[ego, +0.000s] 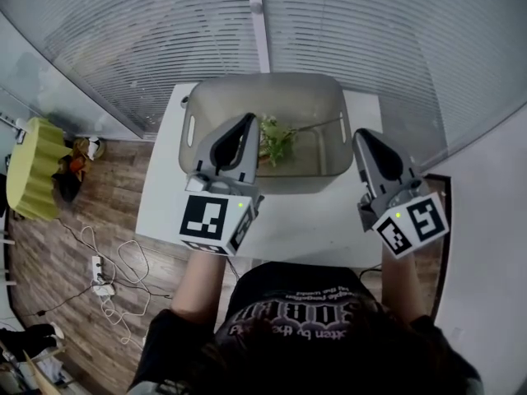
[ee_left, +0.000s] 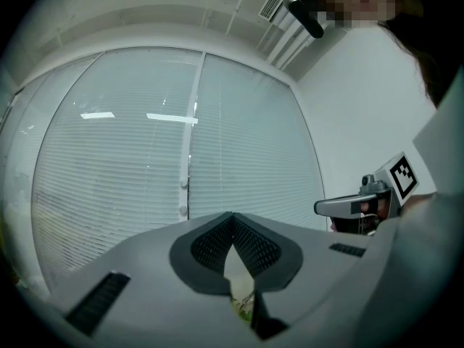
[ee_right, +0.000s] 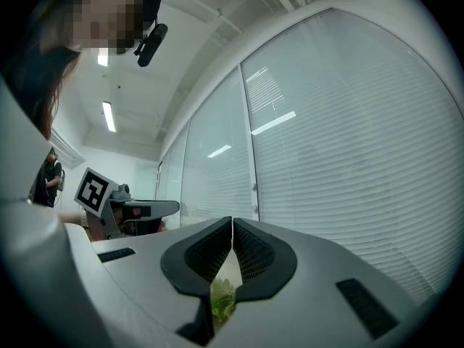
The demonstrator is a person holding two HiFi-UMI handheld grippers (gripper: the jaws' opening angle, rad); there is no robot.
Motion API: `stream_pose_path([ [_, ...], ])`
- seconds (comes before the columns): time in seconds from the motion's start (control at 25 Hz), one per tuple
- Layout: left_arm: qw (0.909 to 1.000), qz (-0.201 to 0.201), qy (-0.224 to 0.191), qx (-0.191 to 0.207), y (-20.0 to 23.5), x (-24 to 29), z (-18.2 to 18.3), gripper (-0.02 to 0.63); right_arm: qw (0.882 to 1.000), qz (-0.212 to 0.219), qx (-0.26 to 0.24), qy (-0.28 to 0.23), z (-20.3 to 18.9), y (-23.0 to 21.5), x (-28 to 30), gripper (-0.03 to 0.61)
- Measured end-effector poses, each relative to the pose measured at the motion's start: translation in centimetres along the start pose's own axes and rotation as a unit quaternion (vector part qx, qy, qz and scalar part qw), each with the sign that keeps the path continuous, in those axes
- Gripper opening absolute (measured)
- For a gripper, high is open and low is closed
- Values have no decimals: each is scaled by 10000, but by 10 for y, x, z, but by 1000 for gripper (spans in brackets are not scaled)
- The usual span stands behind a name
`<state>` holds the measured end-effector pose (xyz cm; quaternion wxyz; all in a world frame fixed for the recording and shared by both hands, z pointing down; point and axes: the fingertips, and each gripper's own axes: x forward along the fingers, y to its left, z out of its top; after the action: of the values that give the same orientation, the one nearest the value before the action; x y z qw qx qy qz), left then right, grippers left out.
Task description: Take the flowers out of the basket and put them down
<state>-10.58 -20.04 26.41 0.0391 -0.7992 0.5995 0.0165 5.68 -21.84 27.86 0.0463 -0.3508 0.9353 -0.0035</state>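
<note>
A grey plastic basket (ego: 305,183) stands on the white table (ego: 164,206). Inside it lies a bunch of green flowers (ego: 276,141) with a thin stem running right. My left gripper (ego: 248,118) hovers over the basket's left half, just left of the flowers, shut with nothing between its tips. My right gripper (ego: 359,135) is held at the basket's right rim, also shut and empty. In the left gripper view the jaws (ee_left: 232,214) meet, with a bit of green (ee_left: 245,307) behind them. The right gripper view shows the same: tips (ee_right: 232,220) touching, greenery (ee_right: 221,296) beyond.
Windows with closed blinds (ego: 165,31) run behind the table. On the wooden floor at the left are a yellow-green stool (ego: 33,168), a power strip and loose cables (ego: 99,275). A white wall (ego: 486,220) is at the right.
</note>
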Motion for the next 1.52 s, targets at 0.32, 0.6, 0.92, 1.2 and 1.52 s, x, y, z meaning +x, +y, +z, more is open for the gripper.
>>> stream_pose_path([
  [0.32, 9988, -455, 132, 137, 5, 33, -5, 3, 9982, -599, 60, -27, -1, -29, -4, 29],
  [0.6, 9888, -1300, 571, 452, 0, 57, -22, 3, 9949, -1005, 91, 89, -8, -40, -7, 29],
  [0.92, 9593, -2427, 1375, 434, 3, 72, -60, 119, 9923, -1200, 196, 258, -20, -40, -7, 29],
  [1.2, 9155, -3322, 1999, 1073, 2, 84, -115, 224, 9894, -1374, 156, 436, -28, -48, -5, 29],
  [1.52, 8751, -3869, 2710, 1055, -15, 94, -176, 336, 9883, -1434, 250, 448, -36, -56, 4, 29],
])
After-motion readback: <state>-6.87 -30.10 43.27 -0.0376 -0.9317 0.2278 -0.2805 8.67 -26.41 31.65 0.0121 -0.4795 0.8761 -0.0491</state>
